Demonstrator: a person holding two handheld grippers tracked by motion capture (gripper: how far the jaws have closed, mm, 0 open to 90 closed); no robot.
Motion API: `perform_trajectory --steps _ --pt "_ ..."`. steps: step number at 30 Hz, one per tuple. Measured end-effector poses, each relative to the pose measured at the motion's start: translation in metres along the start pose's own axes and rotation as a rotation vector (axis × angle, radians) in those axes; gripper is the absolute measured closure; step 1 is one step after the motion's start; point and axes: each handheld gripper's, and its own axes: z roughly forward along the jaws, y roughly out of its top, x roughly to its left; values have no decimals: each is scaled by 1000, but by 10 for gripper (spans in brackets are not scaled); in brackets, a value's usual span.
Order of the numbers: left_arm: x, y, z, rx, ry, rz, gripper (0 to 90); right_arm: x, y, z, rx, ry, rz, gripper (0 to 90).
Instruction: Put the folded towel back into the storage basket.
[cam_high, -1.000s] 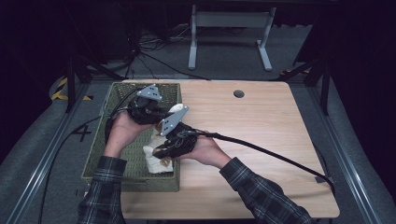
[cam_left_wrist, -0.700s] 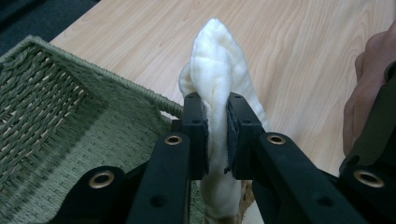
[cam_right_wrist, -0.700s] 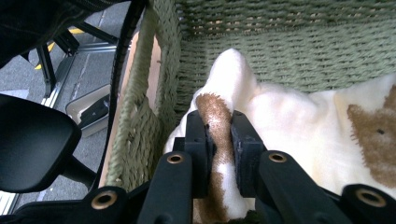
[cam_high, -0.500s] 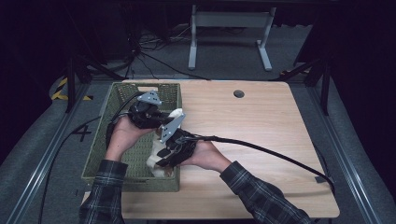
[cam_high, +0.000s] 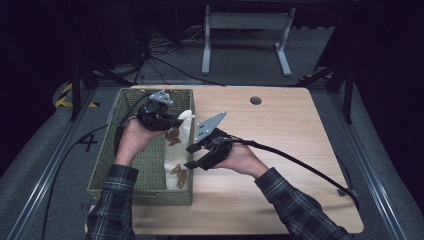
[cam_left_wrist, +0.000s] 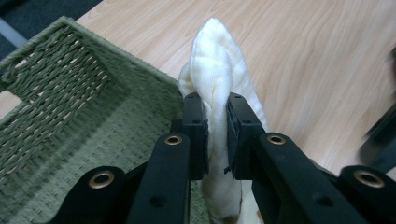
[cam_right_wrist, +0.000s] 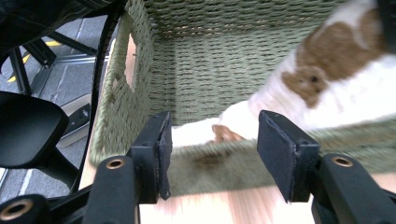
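Observation:
A white cloth with brown patches (cam_high: 178, 150) lies along the right side of a green woven basket (cam_high: 131, 165) and drapes on its right wall. My left gripper (cam_high: 180, 120) is shut on the cloth's upper end, and the white fold (cam_left_wrist: 216, 88) sticks up between its pads over the basket's far right corner. My right gripper (cam_high: 191, 156) stands just outside the basket's right wall, above the table. Its jaws have just been opening and now stand apart with nothing between them. Beyond them the basket rim (cam_right_wrist: 219, 161) and the cloth (cam_right_wrist: 336, 79) lie inside.
The basket sits at the left end of a light wooden table (cam_high: 280, 150) with a round cable hole (cam_high: 255, 100) near its far edge. Cables trail from both grippers. A metal stand (cam_high: 245, 30) and floor cables lie beyond the table.
My right gripper let go of the cloth, opened, and drew back to the right, out of the basket and over the table. The cloth now lies stretched along the basket's right side. The left hand stayed put.

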Motion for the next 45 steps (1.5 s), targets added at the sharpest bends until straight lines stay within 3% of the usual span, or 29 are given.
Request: perform_trajectory --steps 5,10,19,24,27,30,36,40,45 --pt "8 4 6 38 18 -12 801 -8 -19 -28 -10 -31 17 437" --pt "15 6 10 52 20 -21 798 -9 -36 -44 -11 -50 31 434" --pt "32 3 33 105 26 -41 783 -13 -65 -66 -17 -81 63 431" --pt "38 7 38 82 62 -36 643 -17 -75 -76 -16 -99 76 429" --pt "36 13 35 57 83 -24 560 -18 -79 -79 -17 -106 84 423" --pt "34 15 32 26 72 -20 468 -19 -82 -82 -24 -110 88 414" --pt "25 17 32 11 53 -15 336 -21 -90 -86 -20 -122 108 383" --pt "10 23 35 -8 8 -20 270 -23 -99 -92 -10 -129 121 364" --pt "-7 31 38 -13 3 -8 229 -24 -108 -101 -3 -145 116 353"
